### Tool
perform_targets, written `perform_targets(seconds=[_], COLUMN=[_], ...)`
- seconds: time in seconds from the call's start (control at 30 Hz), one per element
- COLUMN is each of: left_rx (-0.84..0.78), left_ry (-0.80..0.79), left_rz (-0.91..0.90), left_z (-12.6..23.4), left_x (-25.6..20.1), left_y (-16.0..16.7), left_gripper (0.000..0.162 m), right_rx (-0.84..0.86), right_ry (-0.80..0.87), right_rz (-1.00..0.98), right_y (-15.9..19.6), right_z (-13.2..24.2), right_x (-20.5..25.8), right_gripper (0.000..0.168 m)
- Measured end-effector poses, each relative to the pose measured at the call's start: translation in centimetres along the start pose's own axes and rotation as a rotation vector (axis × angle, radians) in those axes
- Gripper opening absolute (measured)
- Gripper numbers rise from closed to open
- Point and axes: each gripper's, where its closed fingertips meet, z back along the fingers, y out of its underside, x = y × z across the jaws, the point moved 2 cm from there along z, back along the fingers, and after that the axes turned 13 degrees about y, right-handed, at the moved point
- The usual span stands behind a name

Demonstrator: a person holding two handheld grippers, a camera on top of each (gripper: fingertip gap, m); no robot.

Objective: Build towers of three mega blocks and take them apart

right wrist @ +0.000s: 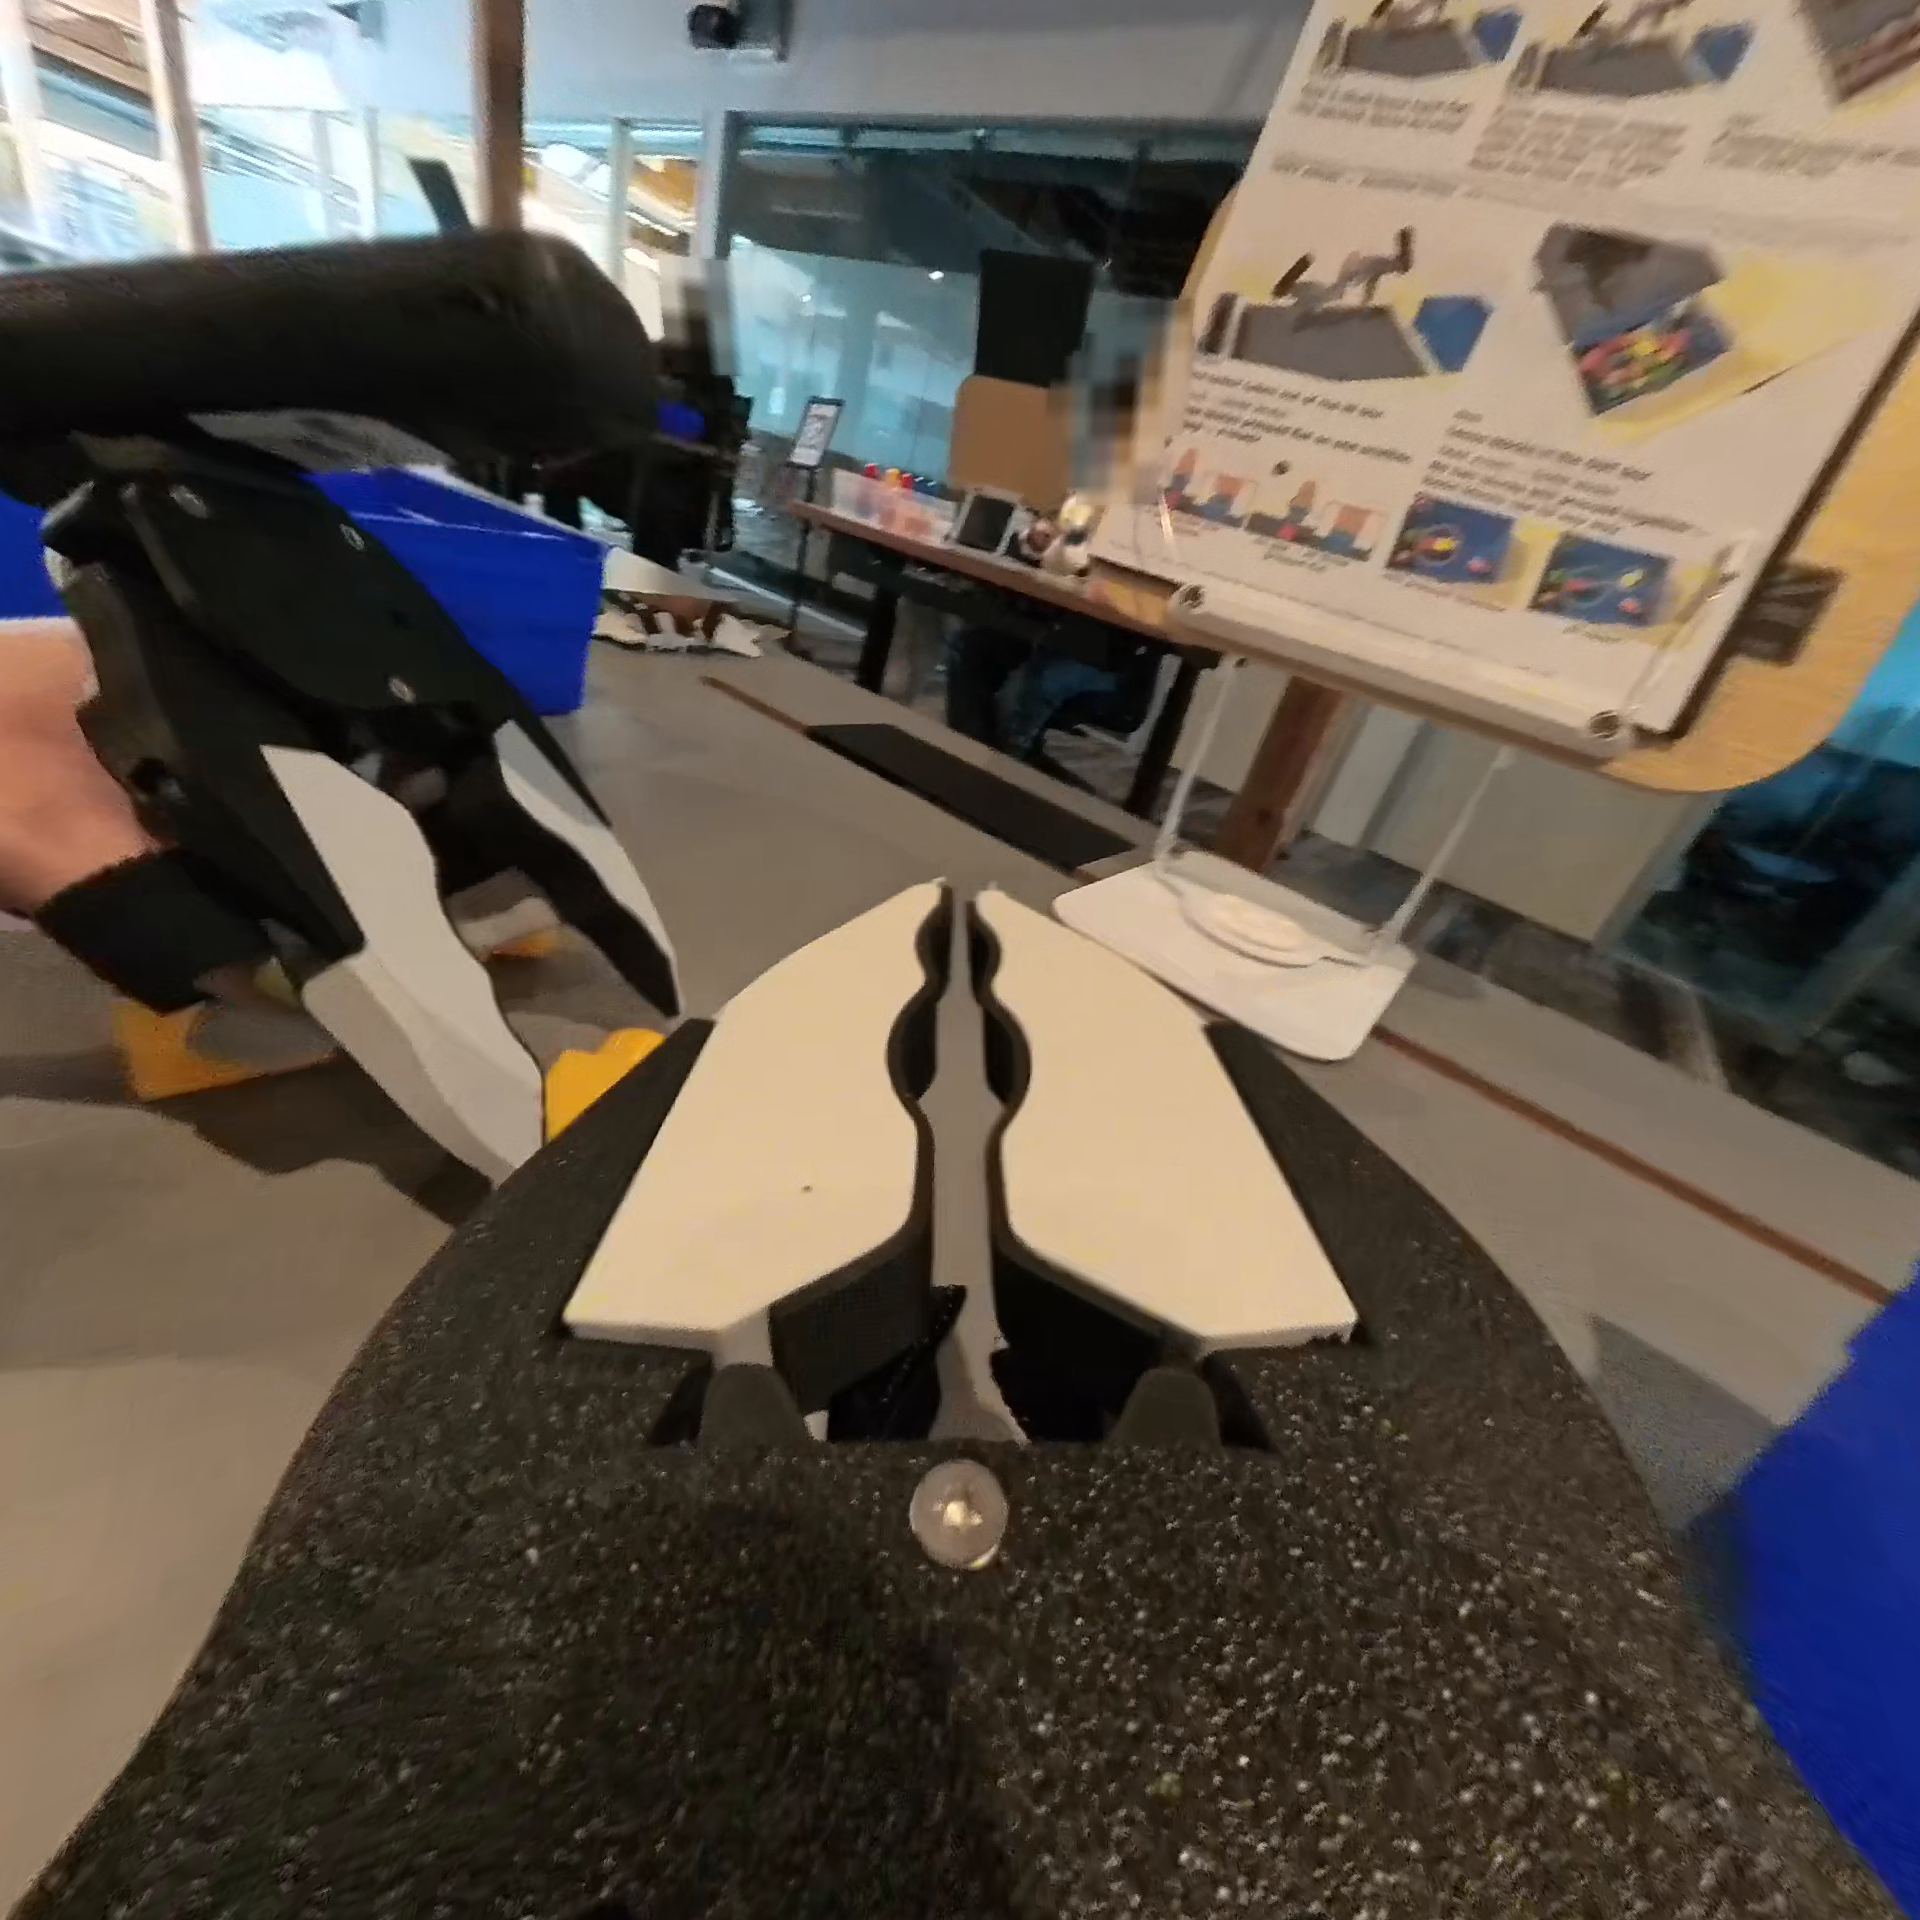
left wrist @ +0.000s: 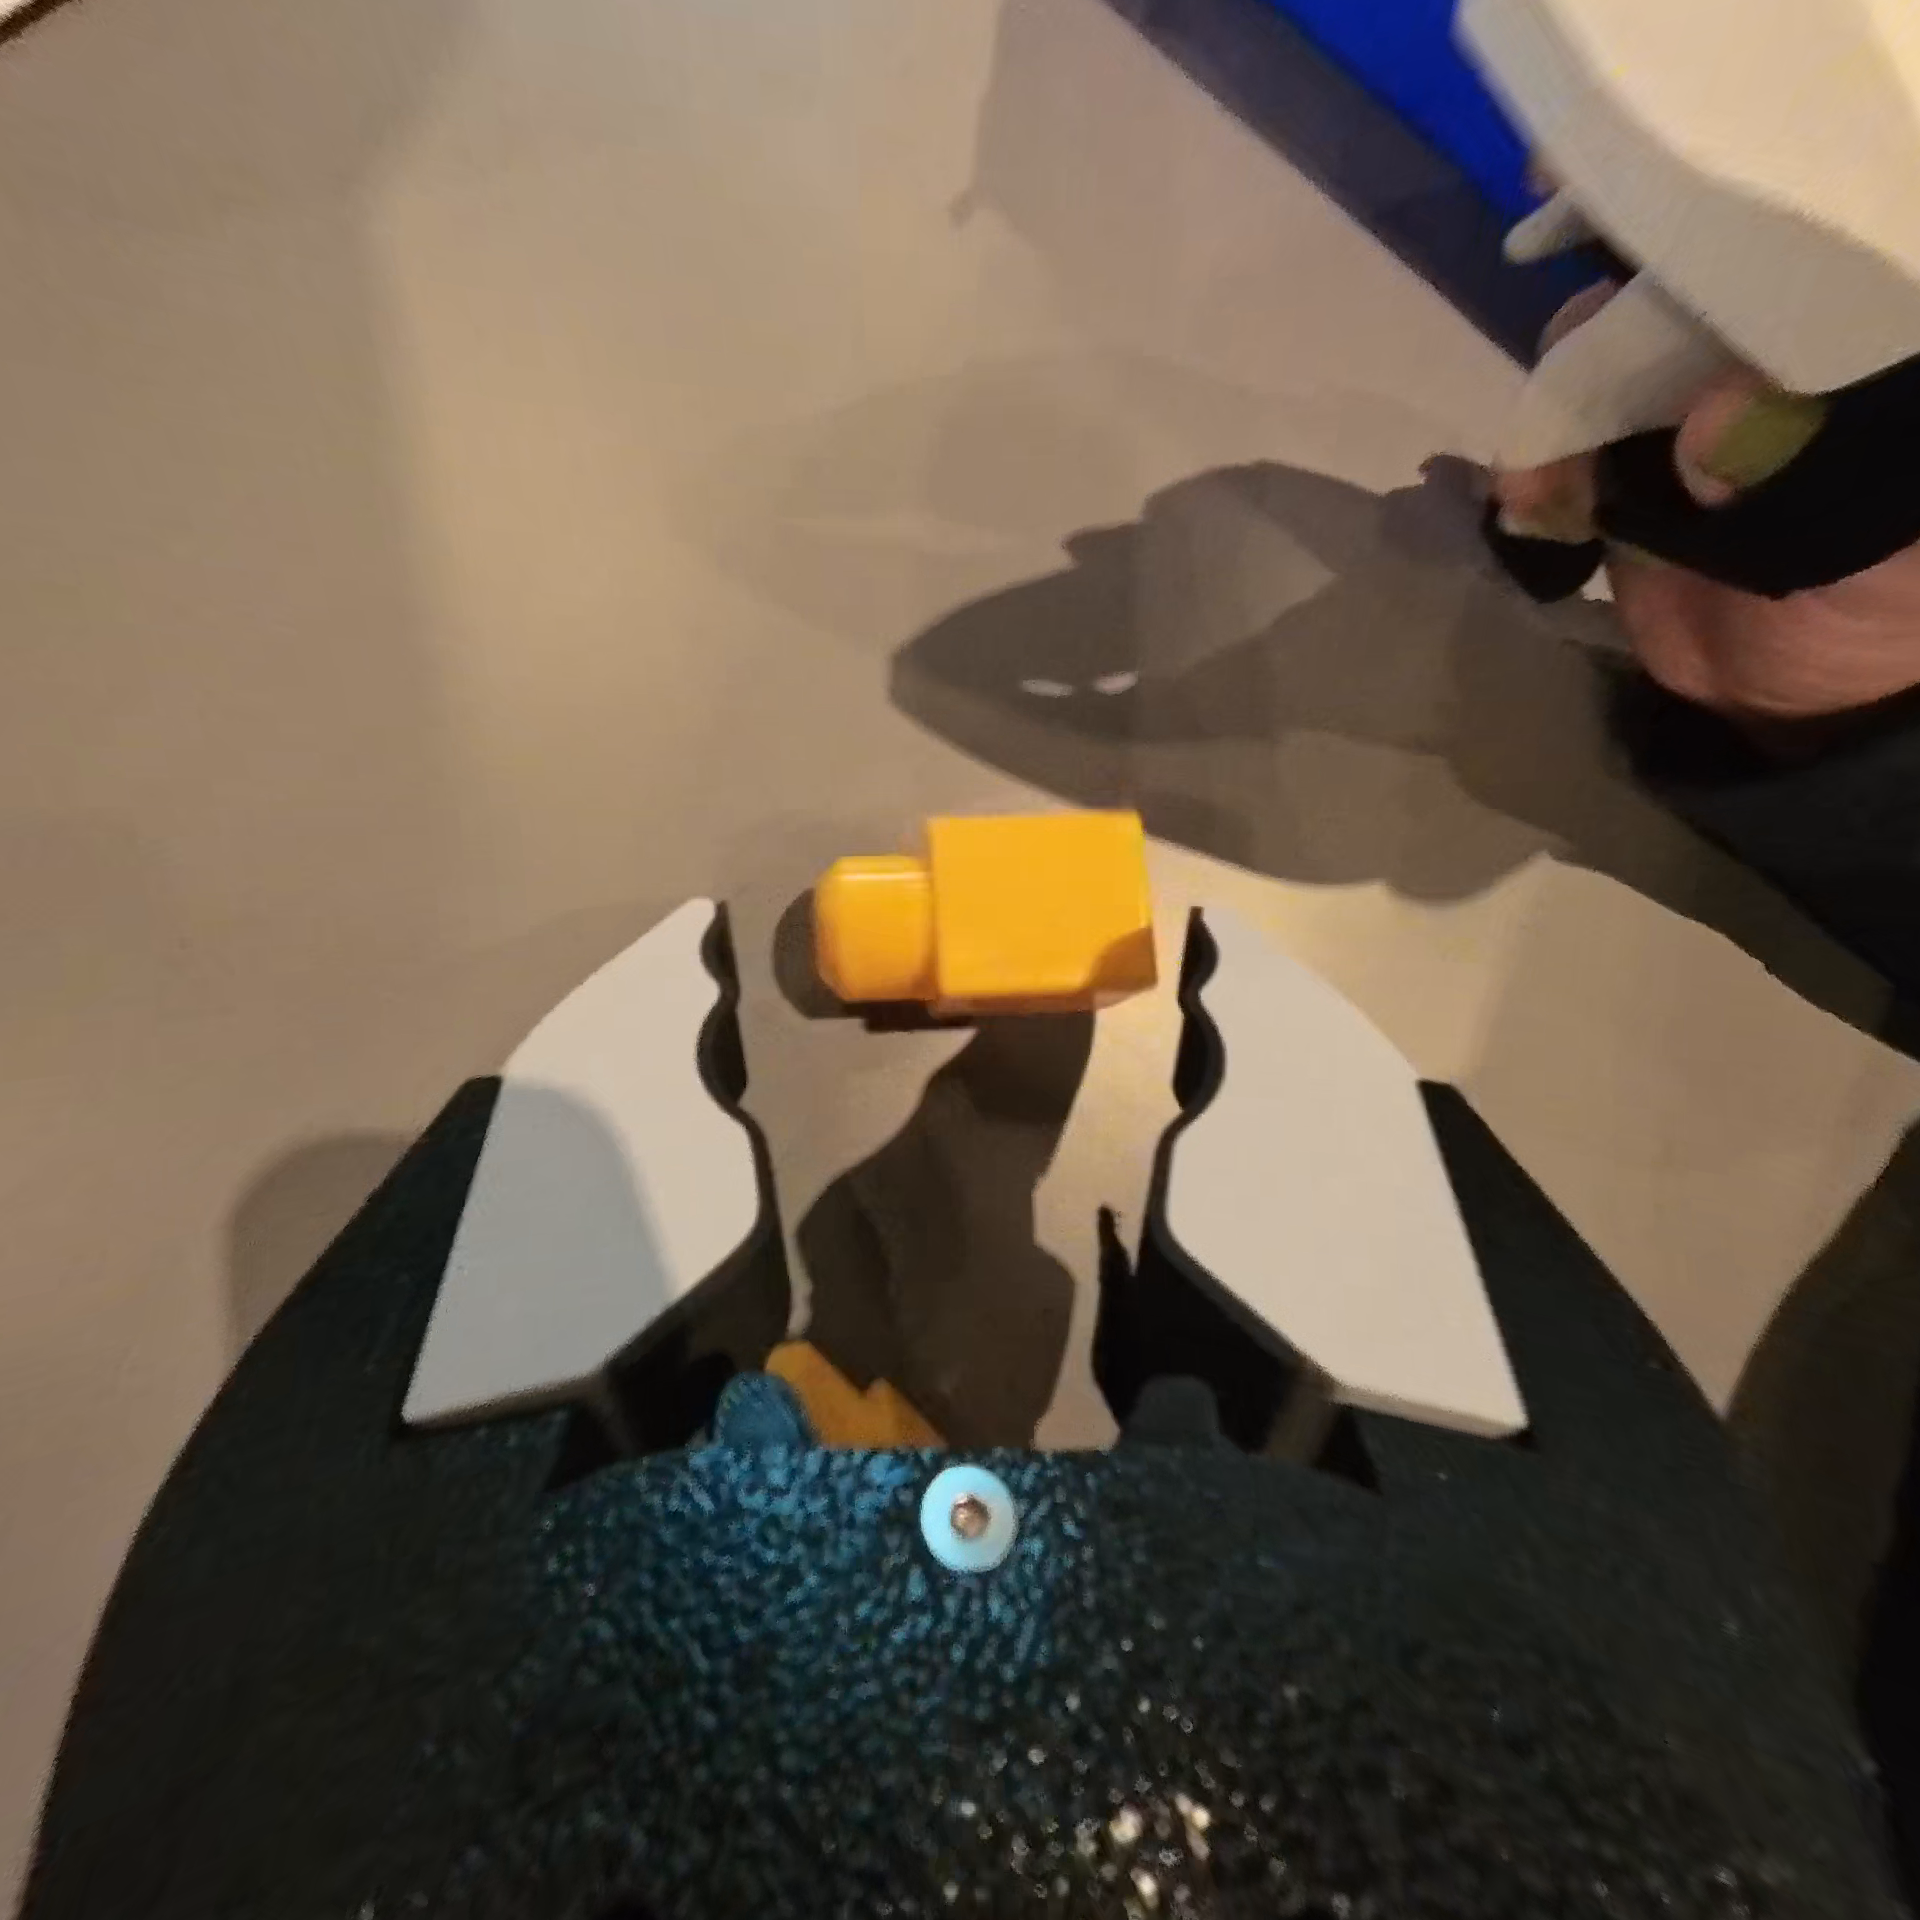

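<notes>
Instruction board [right wrist: 1507, 343] beyond blue bin [right wrist: 499, 561]

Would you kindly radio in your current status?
Left gripper open over yellow block lying on its side on table. Right gripper shut, empty. Nothing in the way.

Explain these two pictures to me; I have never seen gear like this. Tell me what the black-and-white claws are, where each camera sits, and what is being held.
Each claw is a hand-held gripper with a camera looking along its two fingers.

In the left wrist view, the left gripper is open over a yellow block lying on its side on the grey table. It grips nothing yet.

In the right wrist view, the right gripper is nearly shut and empty. A picture board stands behind it.
</notes>
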Motion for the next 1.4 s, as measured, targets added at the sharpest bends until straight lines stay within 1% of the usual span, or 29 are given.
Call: perform_targets(seconds=[0.03,0.1,0.13,0.2,0.23,0.3,0.4,0.53,0.7,0.77,0.8,0.87,0.9,0.93,1.0,1.07,1.13,1.2,1.27,1.33,1.4], left_rx=[-0.023,-0.094,-0.127,-0.175,-0.194,-0.221,-0.239,-0.262,-0.251,-0.256,-0.258,-0.267,-0.274,-0.285,-0.313,-0.361,-0.429,-0.519,-0.616,-0.715,-0.788], left_ry=[-0.003,-0.015,-0.023,-0.044,-0.054,-0.084,-0.121,-0.125,-0.117,-0.113,-0.108,-0.098,-0.091,-0.085,-0.079,-0.055,0.011,0.13,0.297,0.448,0.537], left_rz=[0.001,-0.006,-0.008,-0.003,0.002,0.014,0.044,0.11,0.145,0.146,0.145,0.138,0.132,0.126,0.109,0.088,0.06,0.031,0.004,-0.011,-0.041], left_z=[0.6,2.4,3.4,5.6,6.6,8.5,10.5,11.4,10.9,10.7,10.6,10.5,10.4,10.4,10.4,10.4,10.4,10.4,10.5,11.0,11.6], left_x=[-0.1,-0.4,-0.6,-0.8,-0.8,-0.9,-0.9,-0.9,-0.8,-0.8,-0.8,-0.9,-0.9,-1.0,-1.1,-1.3,-2.1,-3.3,-4.9,-6.1,-6.8], left_y=[0.0,-0.2,-0.1,0.4,0.8,1.7,3.2,4.9,6.2,6.2,6.1,5.9,5.7,5.5,5.0,4.2,3.0,1.5,0.0,-1.2,-1.9], left_gripper=[0.085,0.086,0.086,0.084,0.083,0.081,0.079,0.076,0.076,0.076,0.076,0.076,0.076,0.076,0.075,0.075,0.075,0.075,0.074,0.072,0.065], right_rx=[0.025,0.101,0.148,0.285,0.36,0.481,0.599,0.708,0.79,0.806,0.807,0.809,0.81,0.801,0.724,0.59,0.406,0.228,0.088,0.007,-0.036], right_ry=[-0.028,-0.112,-0.156,-0.249,-0.284,-0.324,-0.334,-0.307,-0.31,-0.307,-0.304,-0.29,-0.298,-0.298,-0.292,-0.338,-0.436,-0.552,-0.661,-0.736,-0.773], right_rz=[-0.029,-0.086,-0.114,-0.167,-0.184,-0.202,-0.176,-0.062,-0.043,-0.029,-0.023,-0.005,0.002,0.006,-0.008,-0.113,-0.276,-0.437,-0.563,-0.621,-0.619], right_y=[0.2,0.8,1.1,2.0,2.5,3.4,3.9,4.6,5.8,6.1,6.2,6.3,6.4,6.3,5.5,3.4,0.4,-2.5,-4.6,-5.6,-5.7], right_z=[0.0,0.0,0.0,0.3,0.5,0.9,1.2,1.2,1.0,1.0,1.0,0.8,0.8,0.7,0.2,-0.3,-0.4,0.0,0.7,1.3,1.7], right_x=[0.2,0.9,1.5,2.9,3.6,4.7,5.9,6.6,8.0,8.5,8.6,8.7,8.7,8.7,8.4,8.6,8.9,9.0,8.9,8.8,9.0], right_gripper=[0.01,0.017,0.026,0.037,0.038,0.046,0.051,0.06,0.069,0.068,0.064,0.052,0.041,0.035,0.034,0.034,0.034,0.034,0.034,0.034,0.034])
